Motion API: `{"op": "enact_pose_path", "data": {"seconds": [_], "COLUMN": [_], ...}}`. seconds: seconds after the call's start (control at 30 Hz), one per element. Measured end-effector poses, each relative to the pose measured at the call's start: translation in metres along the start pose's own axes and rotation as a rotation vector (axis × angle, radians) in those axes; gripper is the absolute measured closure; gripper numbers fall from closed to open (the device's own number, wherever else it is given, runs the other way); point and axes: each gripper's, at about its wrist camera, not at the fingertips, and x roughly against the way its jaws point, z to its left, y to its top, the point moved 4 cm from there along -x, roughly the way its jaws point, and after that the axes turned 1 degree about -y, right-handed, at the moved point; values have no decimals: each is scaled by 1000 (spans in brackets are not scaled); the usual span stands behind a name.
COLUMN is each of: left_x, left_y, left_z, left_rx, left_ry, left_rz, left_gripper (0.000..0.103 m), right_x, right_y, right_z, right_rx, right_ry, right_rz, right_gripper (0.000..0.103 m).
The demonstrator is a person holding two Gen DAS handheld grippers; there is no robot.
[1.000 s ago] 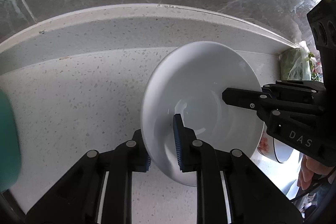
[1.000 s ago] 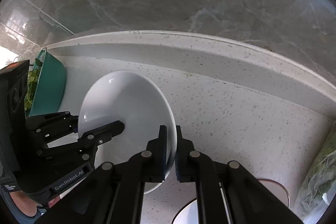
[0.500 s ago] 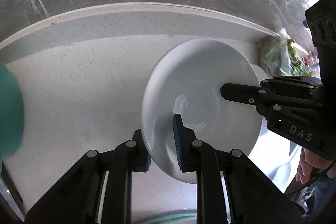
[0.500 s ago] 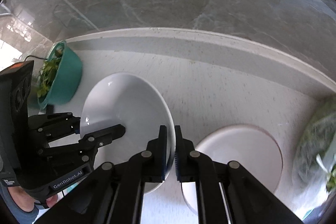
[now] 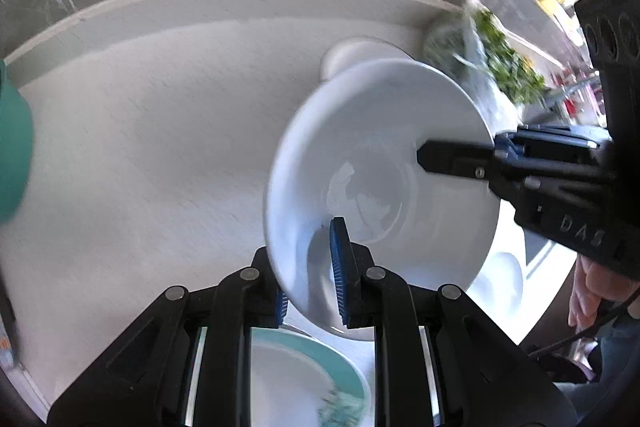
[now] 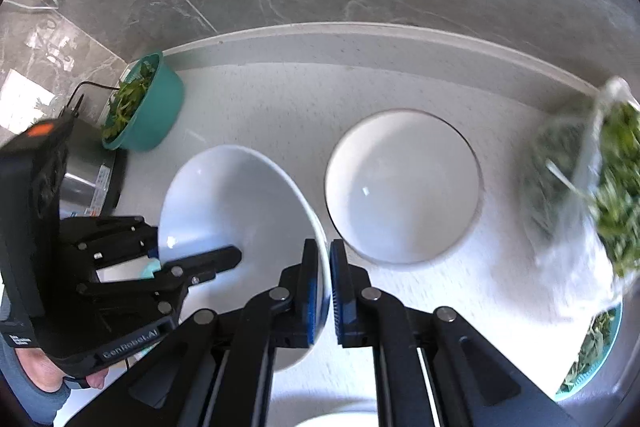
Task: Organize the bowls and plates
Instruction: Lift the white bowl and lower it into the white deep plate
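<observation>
A white bowl (image 5: 380,179) hangs tilted above the speckled countertop (image 5: 140,147), gripped on opposite rims by both grippers. My left gripper (image 5: 310,275) is shut on the near rim, one blue pad inside the bowl and one outside. In the right wrist view my right gripper (image 6: 322,291) is shut on the right rim of the same white bowl (image 6: 236,227), and the left gripper (image 6: 160,263) clamps its left rim. A second white bowl (image 6: 404,187) stands upright on the counter just right of the held one.
A teal bowl of greens (image 6: 144,111) and a steel appliance (image 6: 88,179) sit at the back left. A clear bag of greens (image 6: 592,179) lies at the right, over a teal plate (image 6: 596,351). Another teal-rimmed plate (image 5: 304,379) lies under the left gripper. A grey marble wall backs the counter.
Both grippers have carried the white bowl rightward and upward along the counter. The second white bowl and the bag of greens have come into view; the teal bowl has fallen behind at the left.
</observation>
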Motion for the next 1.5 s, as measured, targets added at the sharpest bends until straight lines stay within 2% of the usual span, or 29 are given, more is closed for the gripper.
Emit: {"op": "enact_pose_path", "data": {"seconds": [0.47, 0.9, 1.23, 1.5], "left_x": [-4, -32, -62, -84], "left_y": [-61, -121, -136, -145], "left_z": [-86, -148, -149, -146], "left_rx": [-8, -54, -59, -45], "left_ry": [-46, -86, -24, -6], "left_rz": [54, 171, 206, 220], "left_gripper": [87, 87, 87, 87], "right_x": [37, 49, 21, 4], "right_y": [-77, -151, -173, -176], "right_z": [-42, -86, -88, -82], "right_rx": [-22, -73, -83, -41], "right_ry": [51, 78, 91, 49], "right_rz": [50, 130, 202, 226], "right_gripper": [93, 93, 93, 93]}}
